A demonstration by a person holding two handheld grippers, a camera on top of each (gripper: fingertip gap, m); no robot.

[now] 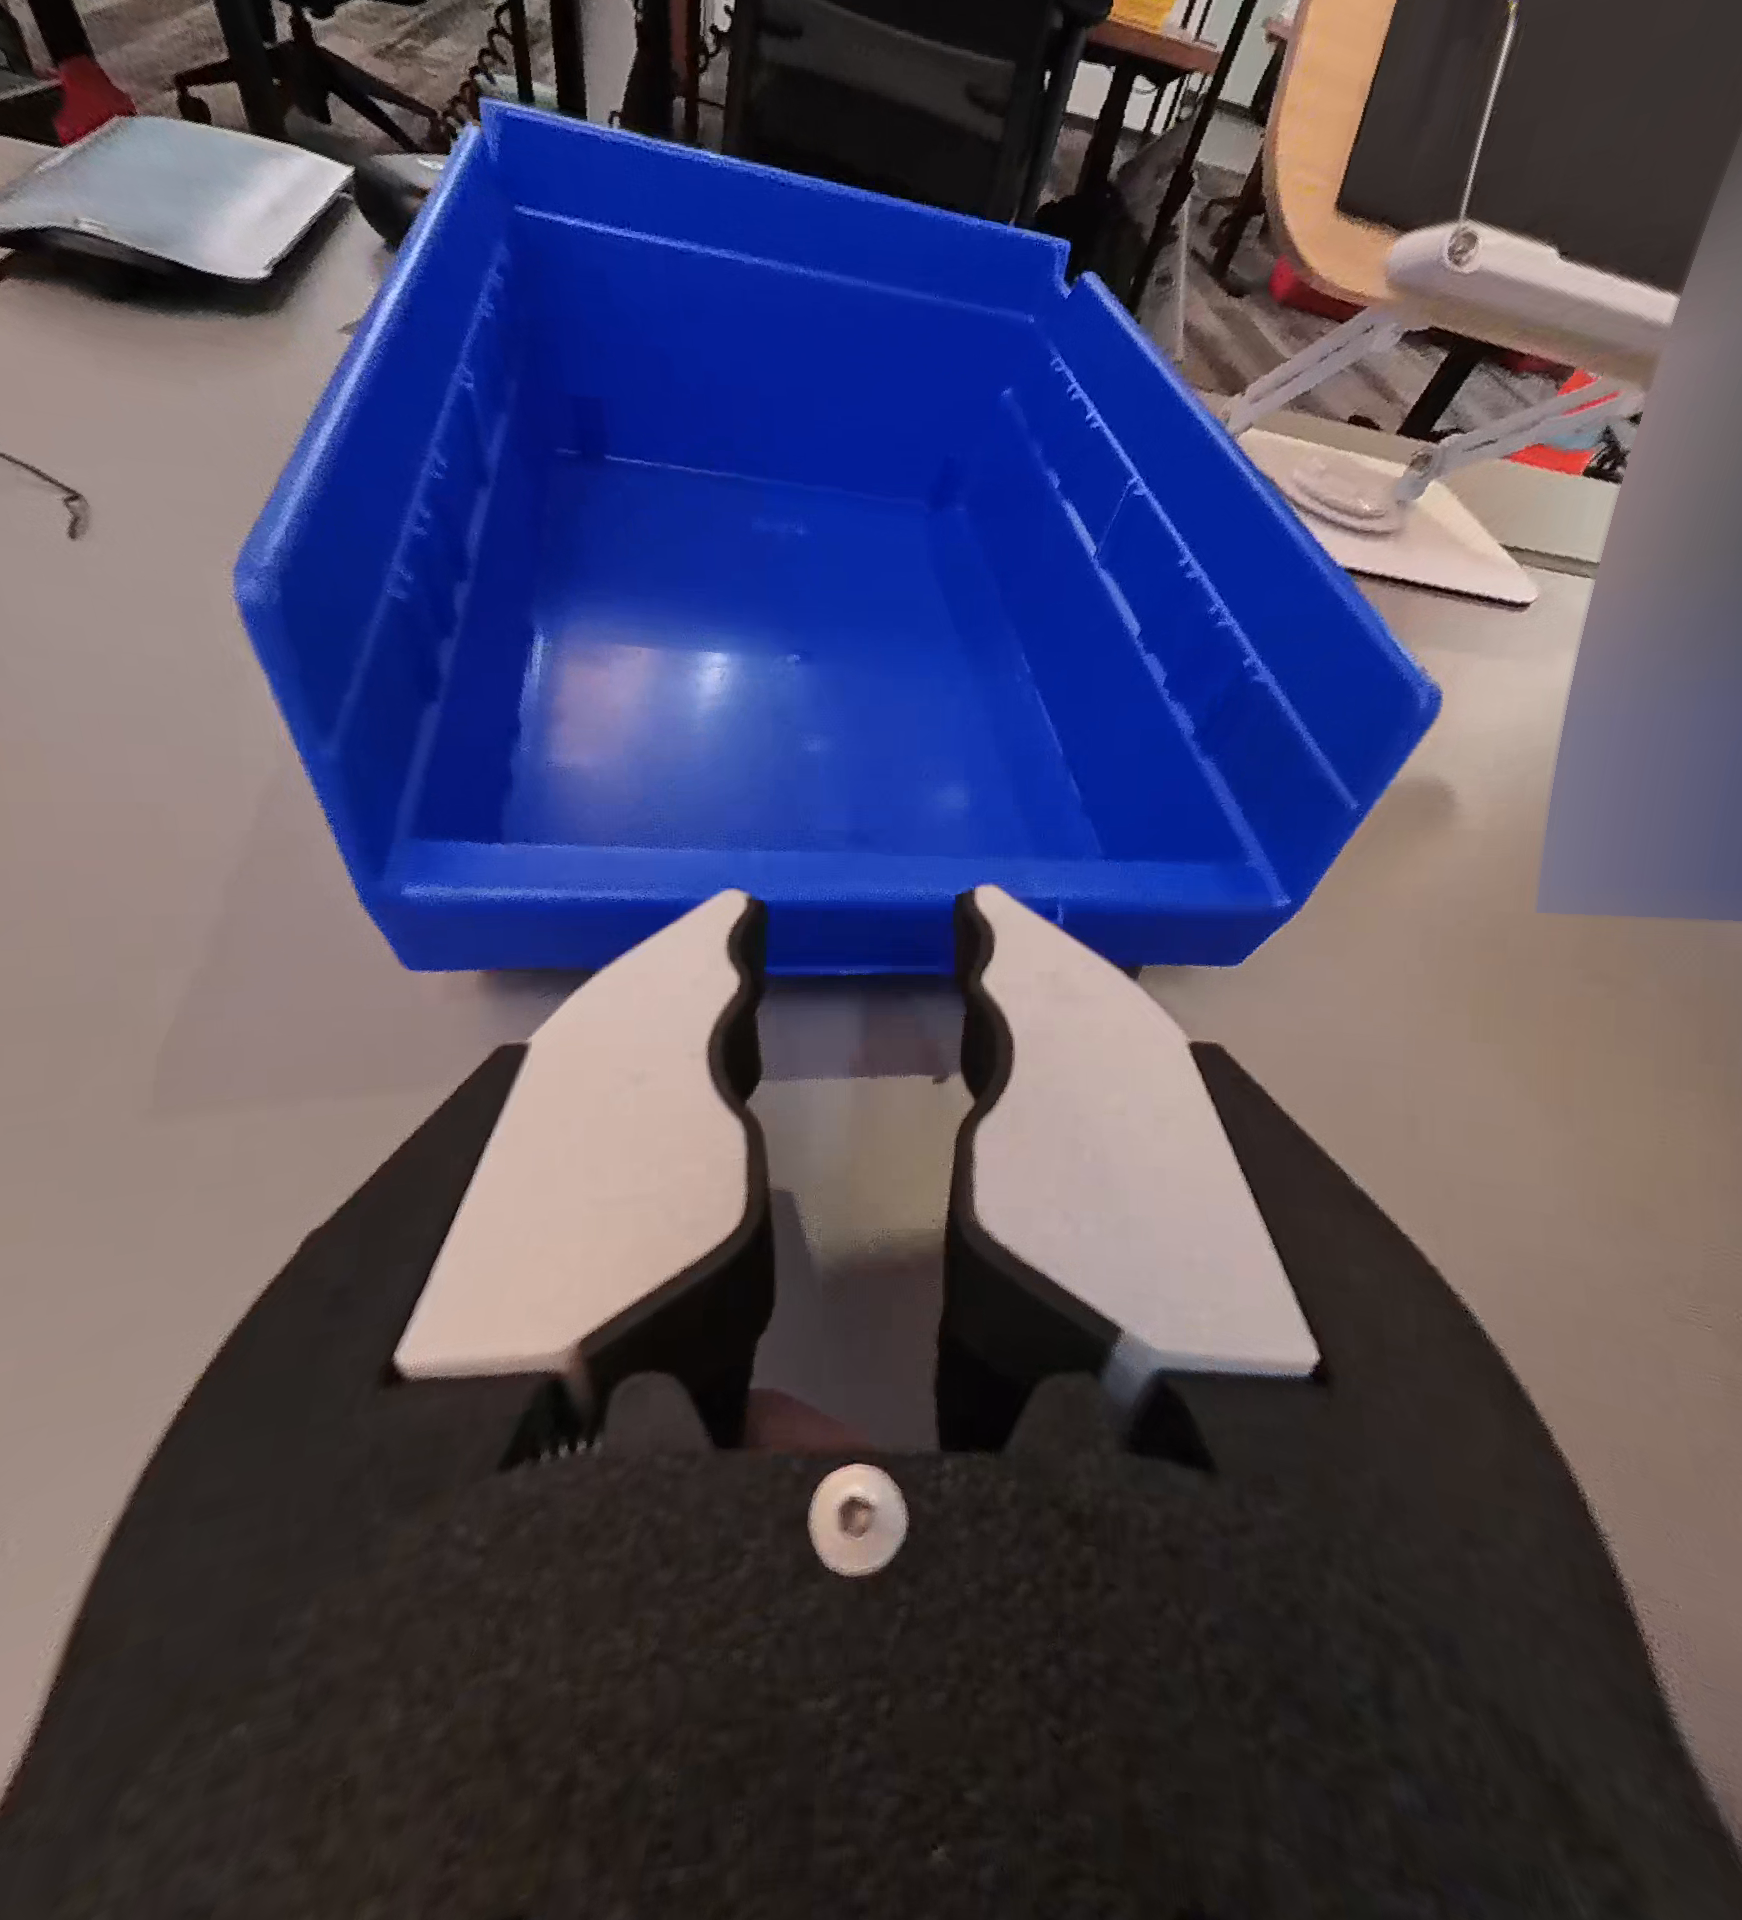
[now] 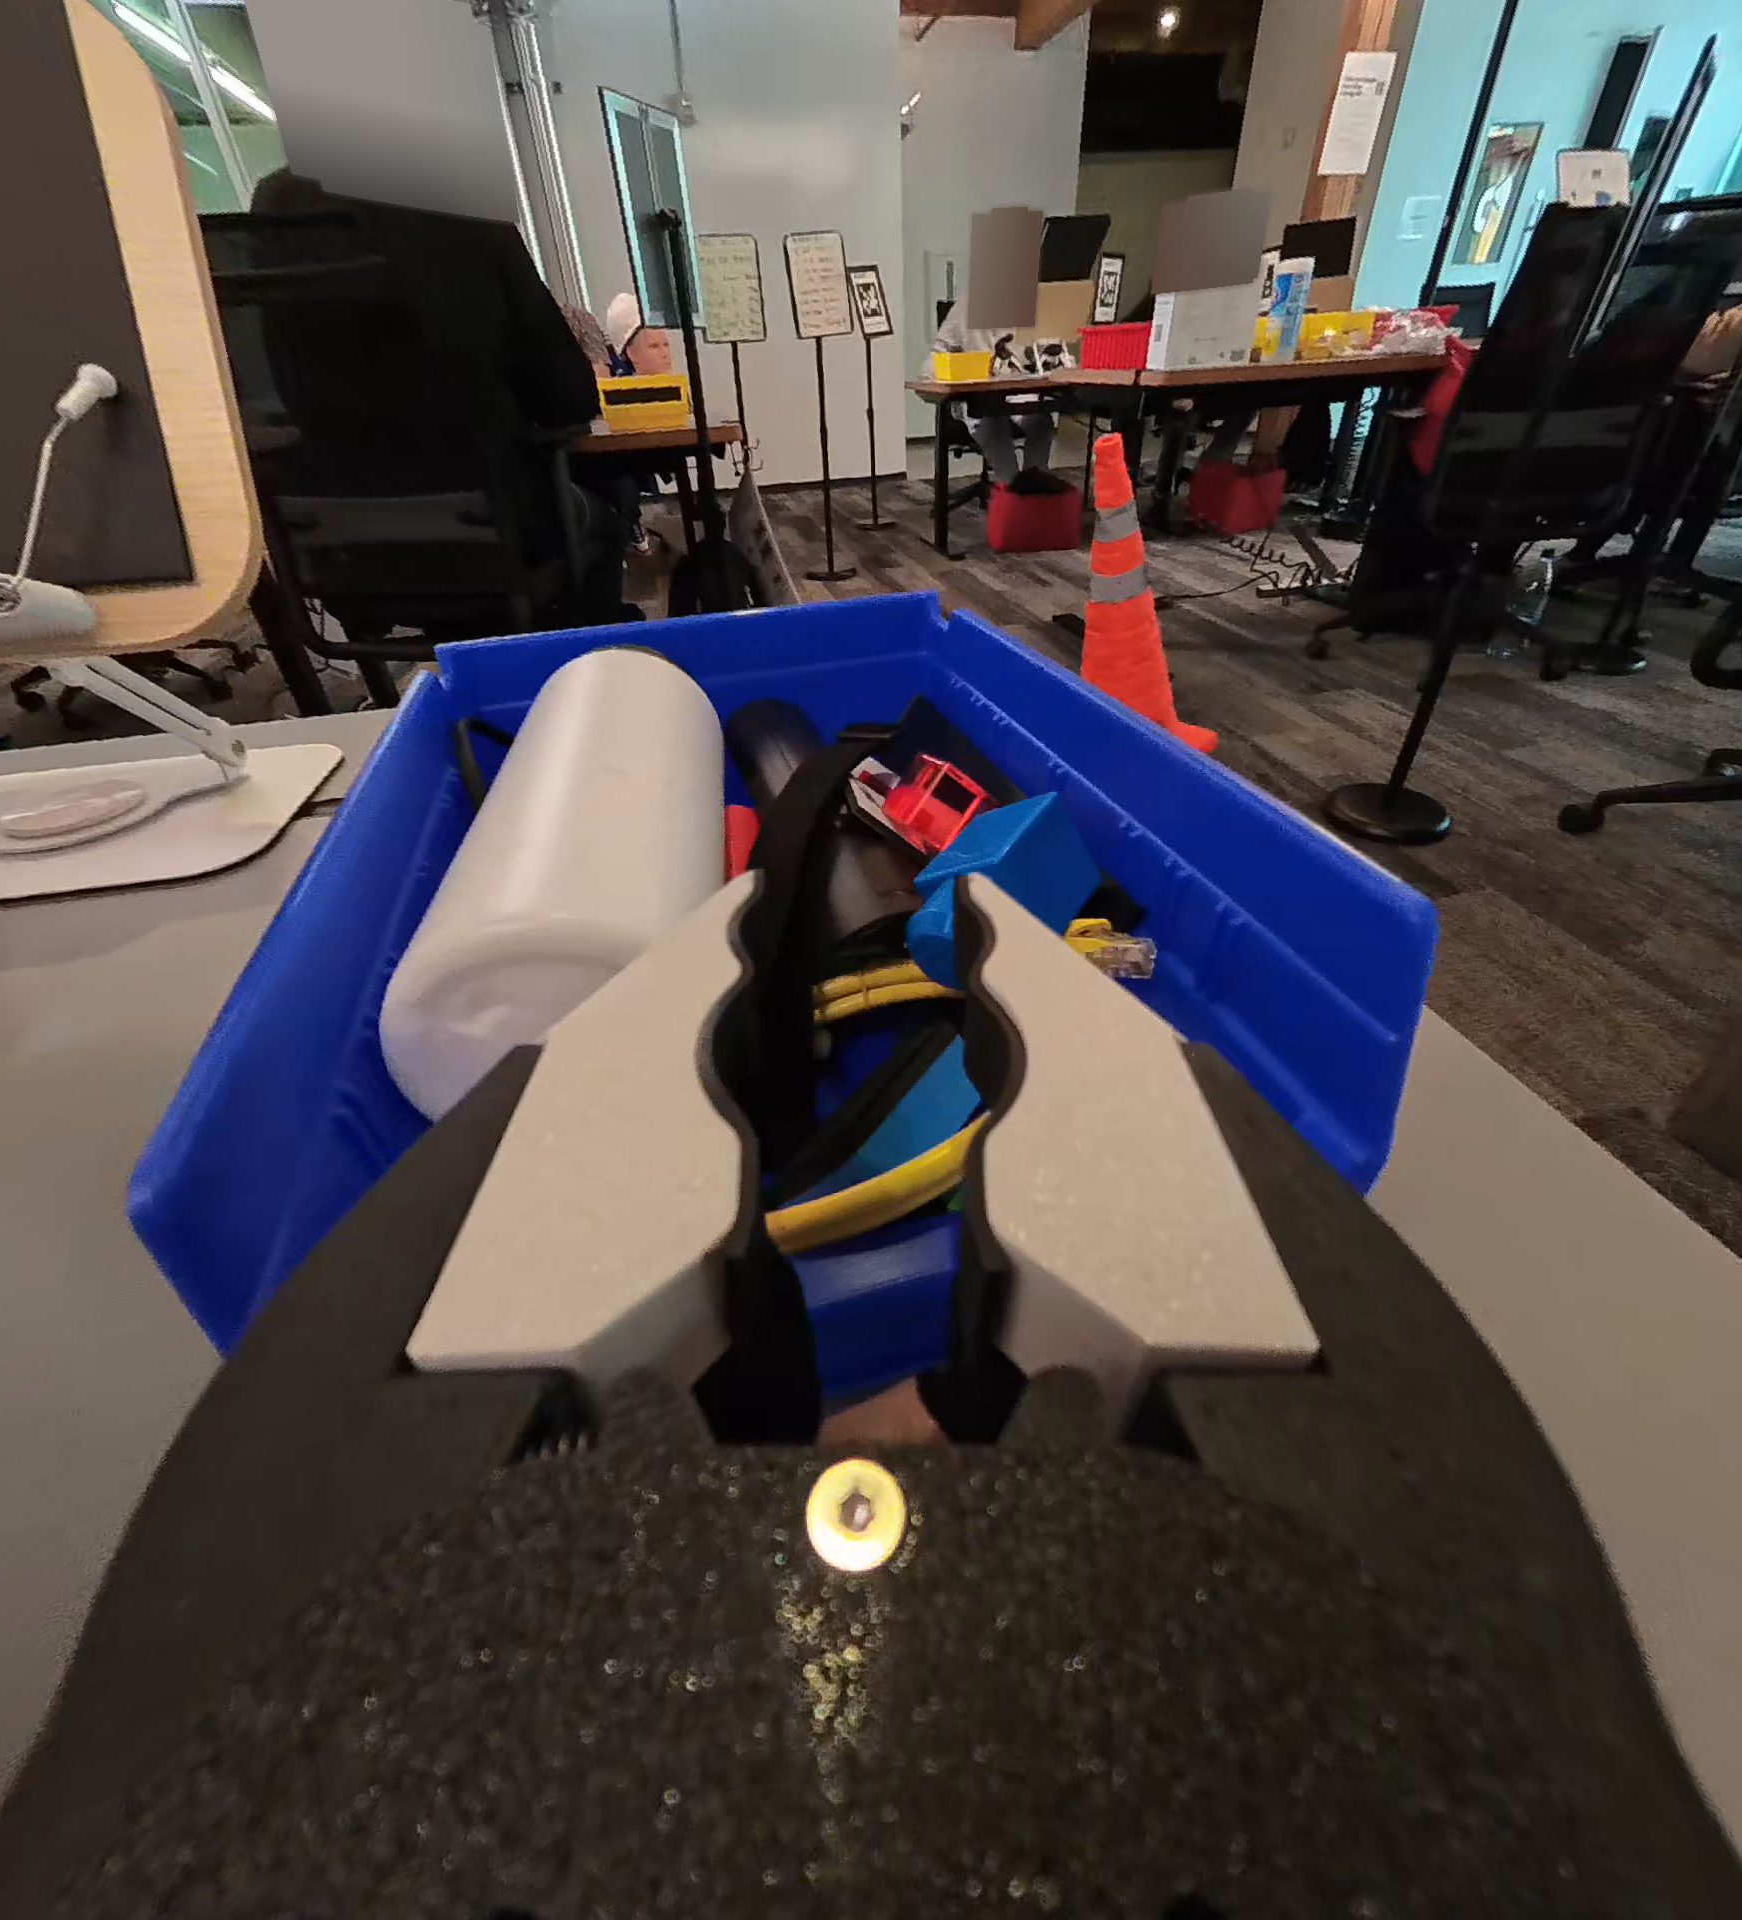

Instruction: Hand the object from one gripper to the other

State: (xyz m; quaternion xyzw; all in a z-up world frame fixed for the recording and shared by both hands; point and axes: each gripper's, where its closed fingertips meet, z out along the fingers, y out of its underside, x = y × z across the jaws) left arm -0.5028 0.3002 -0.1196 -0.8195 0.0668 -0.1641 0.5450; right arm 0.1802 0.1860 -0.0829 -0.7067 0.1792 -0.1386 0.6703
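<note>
- Grey tabletop (image 1: 119, 935) in an open office, with chairs, desks and an orange traffic cone (image 2: 1121, 592) on the floor behind
- Left gripper (image 1: 859, 914): fingers spread with nothing between them, held low over the table, aimed at the near wall of an empty blue bin (image 1: 1262, 665) straight ahead
- Right gripper (image 2: 859, 894): fingers likewise spread and empty, tips level with the near rim of a second, filled blue bin (image 2: 1293, 966)
- Contents of the filled bin: a white cylindrical bottle (image 2: 555, 873) lying with its long axis running away from the gripper, left of the gap; a black strap (image 2: 794, 894), yellow cable (image 2: 867, 1195), blue plastic block (image 2: 1002, 862) and small red part (image 2: 934, 795) directly ahead
- Which item is to be handed over cannot be told; all lie in front of the right gripper, so it is judged the nearer for the first pick
- Handover not yet begun: neither gripper holds anything
</note>
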